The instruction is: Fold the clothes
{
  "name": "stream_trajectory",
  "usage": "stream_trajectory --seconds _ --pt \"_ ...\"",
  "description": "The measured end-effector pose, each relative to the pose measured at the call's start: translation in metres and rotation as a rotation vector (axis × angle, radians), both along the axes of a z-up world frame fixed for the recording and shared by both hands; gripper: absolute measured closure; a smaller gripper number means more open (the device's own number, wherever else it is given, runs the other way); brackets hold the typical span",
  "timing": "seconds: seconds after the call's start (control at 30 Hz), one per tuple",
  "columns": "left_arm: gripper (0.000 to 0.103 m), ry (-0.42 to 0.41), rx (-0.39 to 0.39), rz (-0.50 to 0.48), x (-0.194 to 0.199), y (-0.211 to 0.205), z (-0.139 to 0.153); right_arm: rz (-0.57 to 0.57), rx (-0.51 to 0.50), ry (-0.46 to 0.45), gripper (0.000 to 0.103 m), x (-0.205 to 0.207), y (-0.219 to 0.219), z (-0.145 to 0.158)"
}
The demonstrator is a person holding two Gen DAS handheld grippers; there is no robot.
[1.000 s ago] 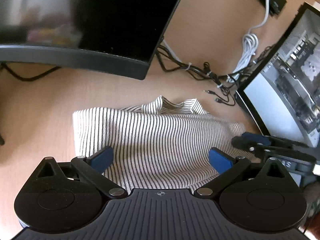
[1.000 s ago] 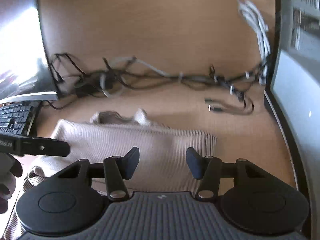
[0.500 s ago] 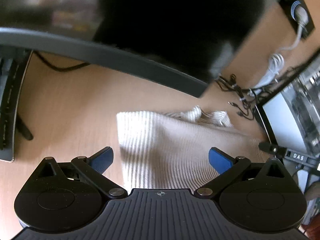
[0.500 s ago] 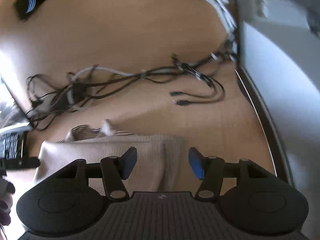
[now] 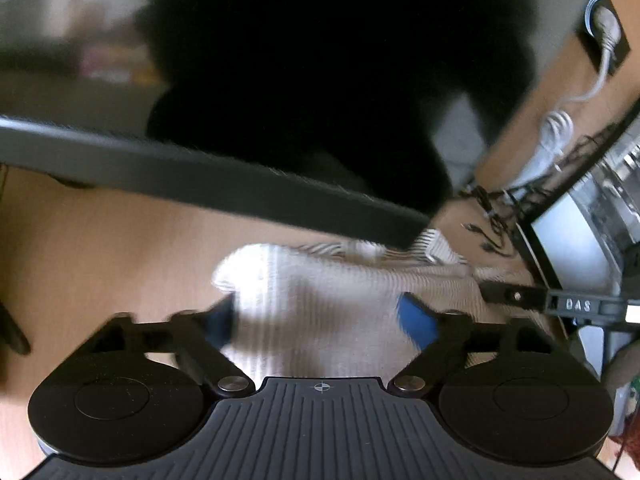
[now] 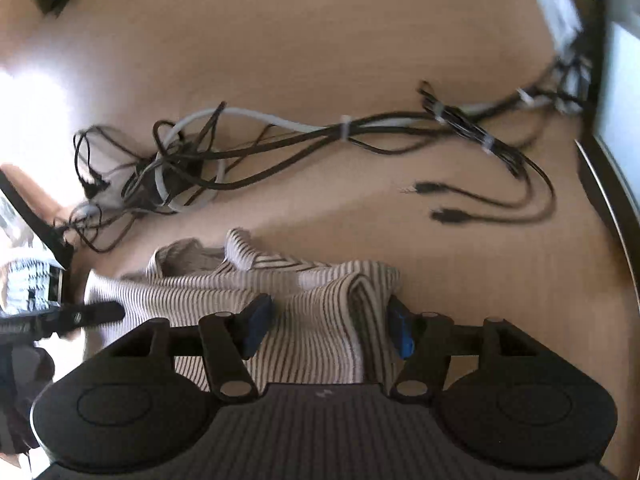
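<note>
Desk: a pale wooden desk [image 6: 320, 40] carries everything here, the garment lying on its near part, in front of the screens.
Monitors: a dark curved monitor [image 5: 240, 184] overhangs the far edge of the cloth in my left view; a second screen [image 5: 568, 236] stands to the right.
Garment: a striped knit top [image 6: 312, 320], cream with thin dark lines, lies already folded into a thick block, collar pointing away from me towards the cables.
Cables: a tangle of black and grey cables [image 6: 248, 148] sits just beyond the collar, apart from the cloth.
Left gripper: my left gripper [image 5: 320, 318] is over the garment's left side, jaws apart and having just been narrowing, cloth between them; the blur hides whether the pads press on it yet.
Right gripper: my right gripper [image 6: 326, 328] straddles the doubled right edge, jaws spread and just been widening, blue pads [image 6: 400, 332] beside the fold, not squeezing it.
Handling: I judge the knit soft, light, limp and stretchy; layers will slide and sag if lifted by one point.
Where to hold: best at both outer edges together, pinching all layers through the fold, clear of the loose collar.
</note>
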State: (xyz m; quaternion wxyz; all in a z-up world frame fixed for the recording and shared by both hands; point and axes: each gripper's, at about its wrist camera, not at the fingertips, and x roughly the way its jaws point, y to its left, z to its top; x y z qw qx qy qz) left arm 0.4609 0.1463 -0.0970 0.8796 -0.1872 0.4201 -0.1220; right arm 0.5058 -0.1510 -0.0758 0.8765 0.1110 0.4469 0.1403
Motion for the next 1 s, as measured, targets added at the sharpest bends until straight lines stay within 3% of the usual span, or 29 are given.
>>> stream_trajectory --seconds 0.17,0.23,0.3,0.4,0.43,0.47,0.5,0.57,0.6,0.63,0.77,1.0 --pt "0.026 0.005 0.021 0.071 0.003 0.012 0.002 -0.077 -0.051 -0.004 0.038 0.018 0.005 0.002" --pt "0.014 0.001 0.023 0.057 0.002 0.012 0.002 -0.109 -0.054 -0.008 0.037 0.018 0.003 0.002" --pt "0.008 -0.004 0.026 0.041 0.001 0.012 0.002 -0.101 -0.05 -0.019 0.036 0.016 -0.001 0.001" --pt "0.008 -0.034 0.035 0.023 -0.001 0.007 0.0 -0.045 -0.023 -0.025 0.033 0.02 -0.001 0.0" --pt "0.013 -0.042 0.038 0.023 -0.001 0.005 0.0 -0.019 -0.032 -0.03 0.033 0.022 0.004 0.0" --pt "0.019 -0.047 0.057 0.023 -0.003 0.003 0.0 0.006 -0.042 -0.036 0.043 0.023 0.009 0.0" --pt "0.029 -0.052 0.077 0.024 -0.004 0.001 0.0 0.024 -0.052 -0.039 0.06 0.023 0.013 0.0" --pt "0.044 -0.053 0.1 0.017 -0.008 0.0 0.001 0.019 -0.073 -0.053 0.074 0.016 0.018 0.003" --pt "0.06 -0.043 0.087 0.009 -0.011 0.004 0.002 0.018 -0.082 -0.069 0.075 0.01 0.019 0.007" --pt "0.069 -0.034 0.072 0.004 -0.014 0.009 0.002 0.019 -0.087 -0.085 0.076 0.003 0.02 0.012" --pt "0.075 -0.044 0.038 -0.033 -0.034 0.019 0.014 0.062 -0.094 -0.155 0.078 -0.034 0.019 0.044" --pt "0.077 -0.184 0.024 -0.146 -0.11 0.035 0.073 0.191 -0.253 -0.318 0.079 -0.138 0.036 0.108"
